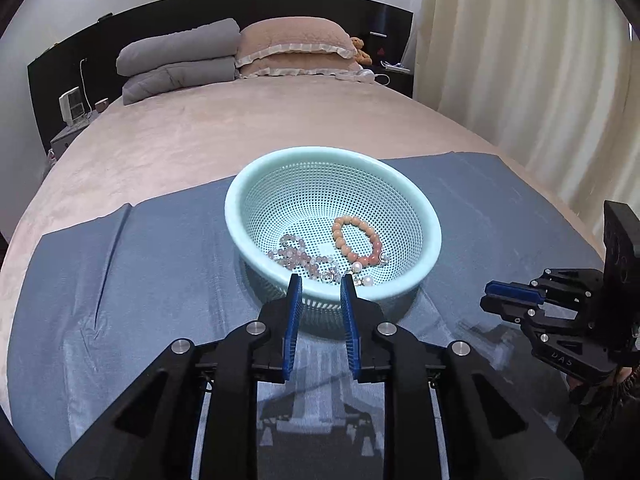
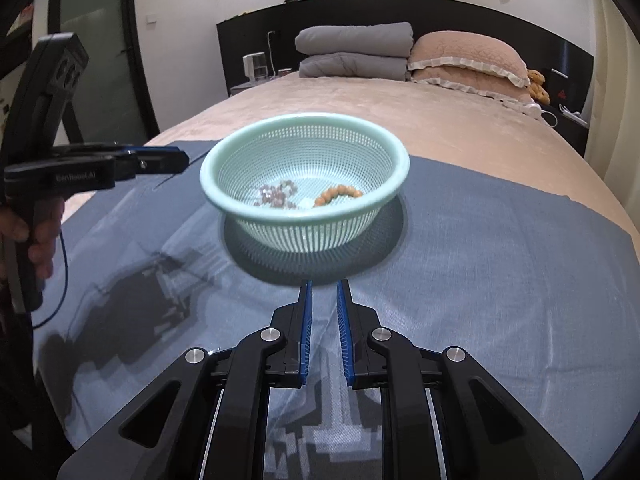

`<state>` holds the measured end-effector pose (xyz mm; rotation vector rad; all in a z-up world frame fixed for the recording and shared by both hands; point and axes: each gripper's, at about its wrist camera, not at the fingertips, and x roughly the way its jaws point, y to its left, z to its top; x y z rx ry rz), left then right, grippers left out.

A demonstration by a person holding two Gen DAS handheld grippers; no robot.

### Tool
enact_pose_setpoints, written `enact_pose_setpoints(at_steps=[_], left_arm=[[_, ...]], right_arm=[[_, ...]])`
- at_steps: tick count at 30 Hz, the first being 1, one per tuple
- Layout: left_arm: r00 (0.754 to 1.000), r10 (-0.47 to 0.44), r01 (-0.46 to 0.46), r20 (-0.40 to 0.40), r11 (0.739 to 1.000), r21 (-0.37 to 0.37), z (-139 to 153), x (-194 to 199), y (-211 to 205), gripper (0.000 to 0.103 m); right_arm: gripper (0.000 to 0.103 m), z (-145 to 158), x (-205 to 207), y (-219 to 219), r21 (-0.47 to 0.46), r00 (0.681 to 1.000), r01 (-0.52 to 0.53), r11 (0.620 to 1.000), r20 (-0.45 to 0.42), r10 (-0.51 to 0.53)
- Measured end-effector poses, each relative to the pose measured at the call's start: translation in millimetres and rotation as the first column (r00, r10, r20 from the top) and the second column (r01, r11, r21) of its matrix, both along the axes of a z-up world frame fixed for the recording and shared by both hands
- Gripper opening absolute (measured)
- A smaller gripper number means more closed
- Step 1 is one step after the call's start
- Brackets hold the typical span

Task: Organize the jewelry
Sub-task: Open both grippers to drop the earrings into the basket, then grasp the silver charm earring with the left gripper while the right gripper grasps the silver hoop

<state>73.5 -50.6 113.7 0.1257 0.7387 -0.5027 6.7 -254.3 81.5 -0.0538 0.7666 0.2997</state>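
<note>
A mint perforated basket (image 1: 424,216) stands on a blue cloth (image 1: 152,280) on the bed; it also shows in the right wrist view (image 2: 224,196). Inside lie an orange bead bracelet (image 1: 344,240), a pale pink bead bracelet (image 1: 294,256) and a pearl piece (image 1: 362,274). My left gripper (image 1: 320,280) is open and empty, its tips just above the basket's near rim. My right gripper (image 2: 323,286) is open and empty over the cloth, short of the basket; it also shows at the right in the left wrist view (image 1: 496,296).
The bed (image 1: 200,136) stretches behind, with folded grey quilts (image 1: 180,60), pink pillows (image 1: 296,48) and a small teddy bear (image 1: 360,50) at the black headboard. Curtains (image 1: 520,60) hang at the right. A nightstand with a small heater (image 1: 72,106) stands at the left.
</note>
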Motion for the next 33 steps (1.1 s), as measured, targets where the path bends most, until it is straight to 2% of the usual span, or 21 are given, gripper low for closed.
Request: enact_pose_setpoints(at_steps=[4,11,15,19,28,33], left_arm=[[1.0,0.012,-0.012,-0.004,1.0,-0.013,-4,-25,9,0.031],[0.998,0.009,-0.01,-0.059,1.0,-0.01,-28,-65,19,0.032],[0.997,-0.004,0.005,-0.081,1.0,0.003,-40,-80,15,0.033],[0.995,-0.037,0.039,-0.092,0.999,0.018,-53,-92,4,0.033],[0.981,-0.13,0.135,-0.144,0.99,0.026,-81,-107,-31,0.033],[0.972,-0.169,0.176,-0.165,0.984,0.028,-90,-111,-51,0.033]], right_arm=[[0.012,-19,-13,13,0.018,0.998,-0.032,0.999,-0.055,0.033],[0.015,-46,-18,36,0.004,0.989,-0.052,0.999,-0.139,0.052],[0.013,-50,-19,43,-0.028,0.99,-0.039,0.999,-0.139,0.034],[0.003,-47,-22,47,-0.05,0.989,-0.042,0.998,-0.145,0.035],[0.002,-43,-43,28,-0.07,0.992,-0.011,0.997,-0.128,0.001],[0.002,-40,-49,11,-0.093,0.992,0.046,0.995,-0.113,-0.056]])
